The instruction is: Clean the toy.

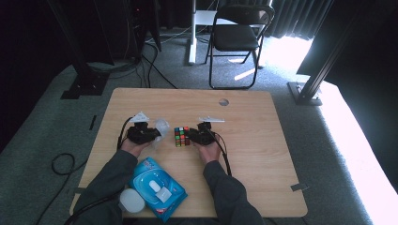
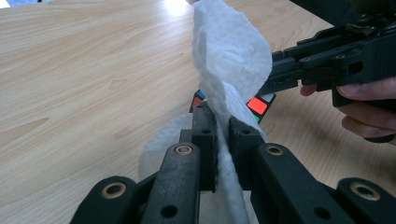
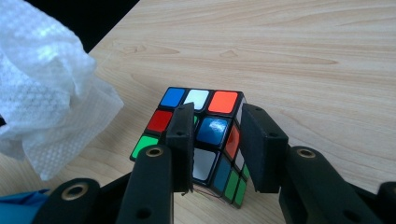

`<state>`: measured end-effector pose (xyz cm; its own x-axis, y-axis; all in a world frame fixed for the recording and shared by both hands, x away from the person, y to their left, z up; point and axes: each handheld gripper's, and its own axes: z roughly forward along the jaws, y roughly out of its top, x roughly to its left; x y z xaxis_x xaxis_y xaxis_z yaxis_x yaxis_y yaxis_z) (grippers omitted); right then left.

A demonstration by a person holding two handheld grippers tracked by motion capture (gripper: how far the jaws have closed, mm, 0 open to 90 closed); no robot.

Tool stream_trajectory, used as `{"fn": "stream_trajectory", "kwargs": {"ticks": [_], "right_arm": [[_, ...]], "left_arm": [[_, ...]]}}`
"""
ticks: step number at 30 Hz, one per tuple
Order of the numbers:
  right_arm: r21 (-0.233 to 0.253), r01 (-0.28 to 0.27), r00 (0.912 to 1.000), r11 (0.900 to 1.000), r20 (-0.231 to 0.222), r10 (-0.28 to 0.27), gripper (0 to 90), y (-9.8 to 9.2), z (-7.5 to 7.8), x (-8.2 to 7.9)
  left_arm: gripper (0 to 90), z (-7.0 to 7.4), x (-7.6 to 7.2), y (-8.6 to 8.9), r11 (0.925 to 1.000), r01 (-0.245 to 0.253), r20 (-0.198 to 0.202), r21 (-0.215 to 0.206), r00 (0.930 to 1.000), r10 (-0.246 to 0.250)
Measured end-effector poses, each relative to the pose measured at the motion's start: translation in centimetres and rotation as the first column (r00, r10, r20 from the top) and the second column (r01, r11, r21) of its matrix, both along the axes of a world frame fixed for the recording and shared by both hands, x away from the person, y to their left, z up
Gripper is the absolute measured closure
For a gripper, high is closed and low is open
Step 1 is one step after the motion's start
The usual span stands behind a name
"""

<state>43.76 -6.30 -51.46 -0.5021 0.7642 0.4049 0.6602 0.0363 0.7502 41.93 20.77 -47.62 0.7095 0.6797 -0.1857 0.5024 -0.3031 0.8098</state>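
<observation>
A white wipe (image 2: 231, 60) is pinched in the left gripper (image 2: 223, 122). The puzzle cube (image 3: 201, 135) sits between the spread right gripper (image 3: 215, 140) jaws and could be pushed away when rubbed.

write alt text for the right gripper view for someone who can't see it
The right gripper has its two black jaws around one corner of a scrambled Rubik's cube sitting on a light wooden table. A crumpled white wet wipe hangs at the left, and a blue edge of a package shows at the bottom left.
</observation>
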Motion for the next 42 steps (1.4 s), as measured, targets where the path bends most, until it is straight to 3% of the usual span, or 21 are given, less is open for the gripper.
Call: {"fn": "stream_trajectory", "kwargs": {"ticks": [2, 6, 15, 17, 18, 20, 23, 25, 27, 32, 34, 35, 40, 42], "right_arm": [[0.009, 0.003, 0.9999, 1.0, -0.011, -0.003, 66.3, 0.0, 0.0, 0.2], [0.076, 0.019, 0.9983, 0.997, -0.056, -0.014, 68.2, -0.4, -0.4, 0.4], [0.18, 0.079, 0.9919, 0.98, -0.112, -0.06, 71.4, -2.1, -0.8, 0.4], [0.173, 0.095, 0.9915, 0.98, -0.105, -0.077, 73.6, -2.5, -0.7, 0.3], [0.164, 0.099, 0.9917, 0.982, -0.098, -0.083, 83.0, -2.7, -0.6, 0.3], [0.138, 0.12, 0.9889, 0.983, -0.104, -0.106, 87.0, -3.2, -0.6, 0.2], [0.095, 0.137, 0.9835, 0.986, -0.131, -0.124, 85.5, -3.5, -1.6, 0.0], [0.093, 0.148, 0.9808, 0.985, -0.142, -0.134, 80.9, -3.8, -2.0, -0.2], [0.086, 0.148, 0.9844, 0.985, -0.109, -0.138, 75.8, -3.7, -1.9, -0.5], [0.086, 0.074, 0.9973, 0.994, -0.008, -0.073, 66.5, -2.0, 0.1, -0.8], [0.082, 0.057, 0.9983, 0.995, 0.005, -0.057, 66.5, -1.6, 0.4, -0.8], [0.055, 0.021, 0.9997, 0.998, 0.01, -0.022, 64.4, -0.5, 0.8, -0.7], [0.015, -0.007, 0.9996, 1.0, -0.027, 0.007, 66.5, 0.6, 0.1, -0.5], [0.05, -0.009, 0.9989, 0.999, -0.046, 0.011, 66.7, 0.5, -0.2, -0.3]], "left_arm": [[83.9, 0.0, 0.0, 0.0, 1.0, -0.001, 0.001, 0.001, 1.0, 0.001], [83.9, 0.0, 0.0, -0.1, 1.0, 0.0, 0.001, -0.001, 1.0, 0.0], [83.9, 0.0, 0.0, 0.0, 1.0, -0.002, 0.001, -0.002, 1.0, 0.002], [83.9, 0.0, 0.0, 0.0, 1.0, -0.002, 0.001, -0.001, 1.0, 0.002], [83.9, 0.0, 0.0, 0.0, 1.0, -0.002, 0.001, -0.001, 1.0, 0.002], [83.8, 0.0, 0.0, 0.0, 1.0, -0.002, 0.0, -0.003, 1.0, 0.002], [83.7, 0.0, 0.0, 0.0, 1.0, -0.002, -0.001, -0.004, 1.0, 0.002], [83.7, 0.0, 0.1, 0.0, 1.0, -0.004, -0.002, -0.001, 1.0, 0.004], [83.7, 0.0, 0.1, 0.0, 1.0, -0.004, -0.001, -0.002, 1.0, 0.004], [83.5, 0.1, 0.1, -0.1, 1.0, -0.002, 0.001, -0.005, 1.0, 0.002], [83.5, 0.1, 0.1, -0.1, 1.0, -0.002, 0.001, -0.005, 1.0, 0.002], [83.5, 0.1, 0.0, -0.1, 1.0, 0.0, 0.001, -0.007, 1.0, 0.0], [83.4, 0.1, 0.0, 0.0, 1.0, 0.0, 0.001, -0.006, 1.0, 0.0], [83.4, 0.1, 0.0, 0.0, 1.0, 0.0, 0.0, -0.007, 1.0, 0.0]]}}
